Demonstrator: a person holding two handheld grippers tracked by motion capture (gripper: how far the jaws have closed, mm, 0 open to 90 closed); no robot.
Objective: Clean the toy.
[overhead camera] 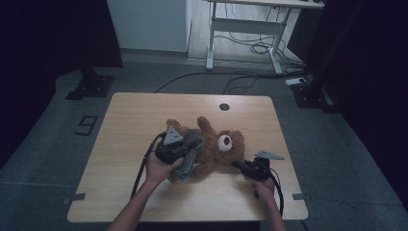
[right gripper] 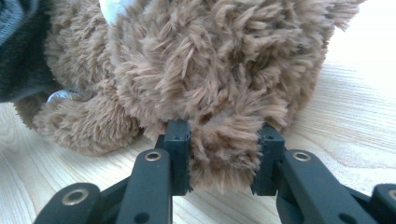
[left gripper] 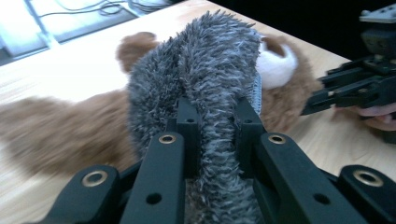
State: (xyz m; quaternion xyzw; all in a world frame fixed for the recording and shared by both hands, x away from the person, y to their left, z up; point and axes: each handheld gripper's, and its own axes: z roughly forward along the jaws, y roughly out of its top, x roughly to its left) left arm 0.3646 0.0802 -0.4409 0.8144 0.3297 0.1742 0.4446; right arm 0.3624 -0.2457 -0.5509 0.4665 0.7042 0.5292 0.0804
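A brown teddy bear (overhead camera: 222,144) lies on its side in the middle of the wooden table (overhead camera: 134,120), its white muzzle (left gripper: 276,65) turned toward the right hand. A grey fuzzy garment (overhead camera: 191,153) covers part of its body. My left gripper (left gripper: 217,116) is shut on a raised fold of that grey garment (left gripper: 205,60), held just above the bear (left gripper: 60,135). My right gripper (right gripper: 224,140) is shut on a tuft of the bear's brown fur (right gripper: 210,60) low by the tabletop. In the high view the right gripper (overhead camera: 236,165) sits at the bear's near right side.
The table has a round cable hole (overhead camera: 224,106) near its far edge. A white desk frame (overhead camera: 250,29) and loose cables (overhead camera: 207,77) are on the floor beyond. Bare tabletop (right gripper: 355,121) lies around the bear on all sides.
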